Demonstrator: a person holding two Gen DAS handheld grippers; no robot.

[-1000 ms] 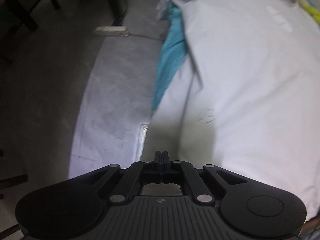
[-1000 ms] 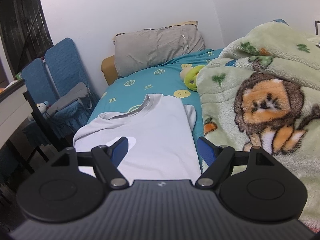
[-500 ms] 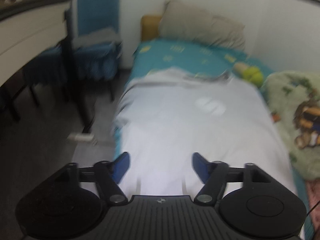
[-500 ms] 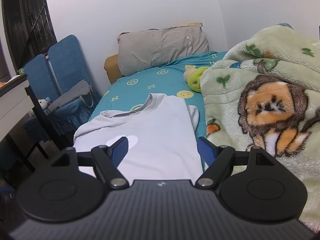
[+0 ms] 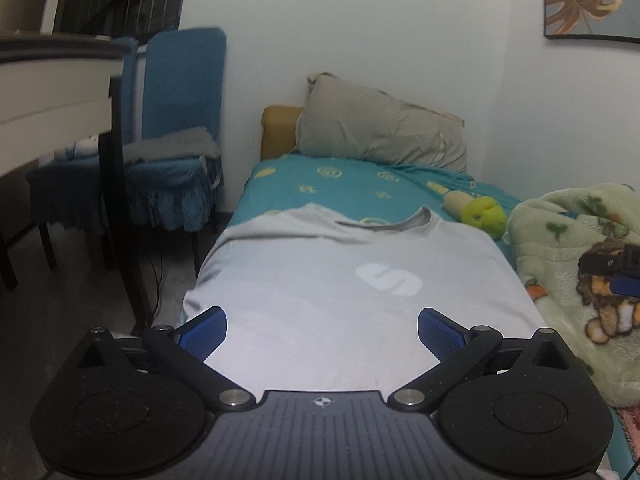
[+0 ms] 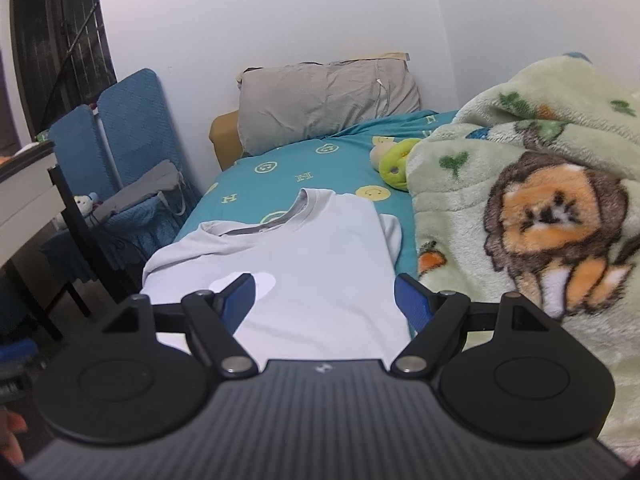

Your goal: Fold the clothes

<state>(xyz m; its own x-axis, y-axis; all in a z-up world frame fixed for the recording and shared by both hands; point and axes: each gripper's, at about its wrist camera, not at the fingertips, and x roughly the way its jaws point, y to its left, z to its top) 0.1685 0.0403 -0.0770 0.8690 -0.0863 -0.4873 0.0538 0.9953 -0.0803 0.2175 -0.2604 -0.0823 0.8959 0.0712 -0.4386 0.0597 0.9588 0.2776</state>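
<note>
A white T-shirt point(image 5: 344, 292) with a pale S logo lies spread on the teal bed, collar toward the pillow; it also shows in the right wrist view point(image 6: 316, 260). My left gripper point(image 5: 322, 326) is open and empty, held above the shirt's near end. My right gripper point(image 6: 324, 292) is open and empty, also above the shirt's near part. The right gripper's tip point(image 5: 616, 276) shows at the right edge of the left wrist view, over the blanket.
A green lion blanket point(image 6: 532, 208) is heaped along the bed's right side. A grey pillow point(image 5: 380, 128) and a yellow-green plush toy point(image 5: 482, 214) lie at the head. Blue chairs point(image 5: 176, 136) and a desk point(image 5: 48, 88) stand left of the bed.
My left gripper, shut low on the shirt's edge a second ago, has opened, let go, and swung up to face the bed's head. The right gripper has barely moved.
</note>
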